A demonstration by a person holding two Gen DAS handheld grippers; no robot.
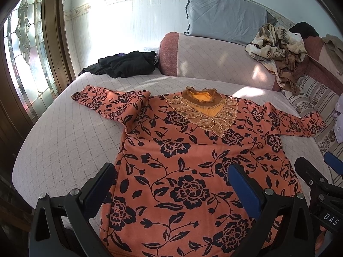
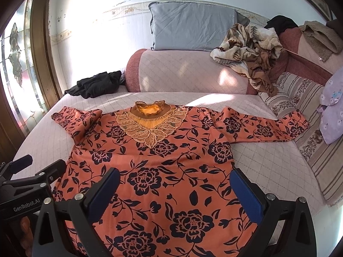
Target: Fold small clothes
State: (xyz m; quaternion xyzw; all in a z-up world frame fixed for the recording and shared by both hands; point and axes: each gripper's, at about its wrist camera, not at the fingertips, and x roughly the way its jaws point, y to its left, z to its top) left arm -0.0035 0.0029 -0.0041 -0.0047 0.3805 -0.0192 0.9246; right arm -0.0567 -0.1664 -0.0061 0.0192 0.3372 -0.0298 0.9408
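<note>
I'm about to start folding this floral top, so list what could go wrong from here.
1. The floral top's left sleeve already lies doubled over; folding now could trap that crease.
2. The right sleeve reaches the striped cushion and might drag on it.
3. The raised lace collar may crumple if folded over.

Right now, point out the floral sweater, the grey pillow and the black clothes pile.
floral sweater (image 1: 193, 150): left wrist view, middle of the chest.
grey pillow (image 2: 193, 25): right wrist view, centre of its front face.
black clothes pile (image 1: 128, 65): left wrist view, middle of the heap.
</note>
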